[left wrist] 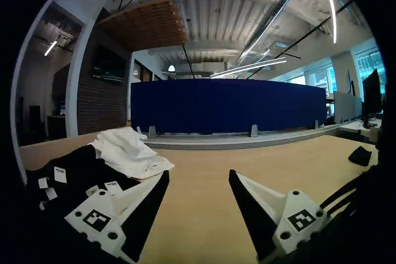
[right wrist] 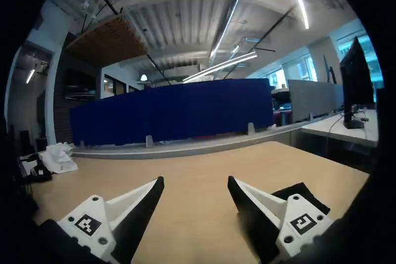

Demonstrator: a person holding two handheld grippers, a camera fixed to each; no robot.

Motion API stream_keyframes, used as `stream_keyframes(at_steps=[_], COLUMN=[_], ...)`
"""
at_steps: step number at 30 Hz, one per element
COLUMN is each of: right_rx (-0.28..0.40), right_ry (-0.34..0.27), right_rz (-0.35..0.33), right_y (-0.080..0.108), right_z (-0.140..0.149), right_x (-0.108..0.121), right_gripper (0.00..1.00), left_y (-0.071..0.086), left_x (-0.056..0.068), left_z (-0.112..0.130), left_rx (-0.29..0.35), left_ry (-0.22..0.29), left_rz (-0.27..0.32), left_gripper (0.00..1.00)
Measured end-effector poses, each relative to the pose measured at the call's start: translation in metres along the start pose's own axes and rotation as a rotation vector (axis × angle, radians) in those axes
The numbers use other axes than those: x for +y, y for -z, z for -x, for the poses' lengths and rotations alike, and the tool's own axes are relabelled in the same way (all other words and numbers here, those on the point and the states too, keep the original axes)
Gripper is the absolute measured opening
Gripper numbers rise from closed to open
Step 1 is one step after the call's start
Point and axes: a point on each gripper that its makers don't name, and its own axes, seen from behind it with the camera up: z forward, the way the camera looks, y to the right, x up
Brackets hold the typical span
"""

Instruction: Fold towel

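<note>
In the left gripper view the left gripper (left wrist: 198, 175) sits low at the bottom of the frame with its jaws spread apart and nothing but bare wooden table (left wrist: 208, 204) between them. The white towel (left wrist: 129, 152) lies crumpled at centre left, up and to the left of the jaws, and its near corner comes close to the tip of the left-hand finger. The heap seems to run from upper left to lower right, so its long axis slants toward that finger. Just beside it, at lower left, is a black fabric pile with white tags (left wrist: 64, 180), and a small black cloth (left wrist: 360, 155) sits far right, before the blue partition (left wrist: 227, 105). In the right gripper view the right gripper (right wrist: 195, 180) also stands released and holds nothing. Here the white towel (right wrist: 58, 159) is small at the far left edge, well apart from the jaws. This view shows the black cloth (right wrist: 303, 193) close behind its right-hand finger, and a monitor (right wrist: 355, 78) at upper right. By my judgement the left gripper is the nearer one to the towel, and the right must cross leftward.
</note>
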Motion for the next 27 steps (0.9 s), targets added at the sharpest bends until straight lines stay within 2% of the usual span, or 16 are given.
stream_keyframes(at_steps=[18, 27], right_rx=[0.019, 0.019], right_ry=[0.046, 0.093], right_rz=[-0.019, -0.026], right_y=[0.006, 0.005], right_z=[-0.001, 0.002], right_x=[-0.007, -0.014], right_gripper=[1.00, 1.00], left_y=[0.000, 0.000], left_x=[-0.001, 0.000], left_z=[0.000, 0.000], left_rx=[0.000, 0.000], left_ry=[0.000, 0.000], left_rz=[0.000, 0.000], left_gripper=[0.89, 0.89])
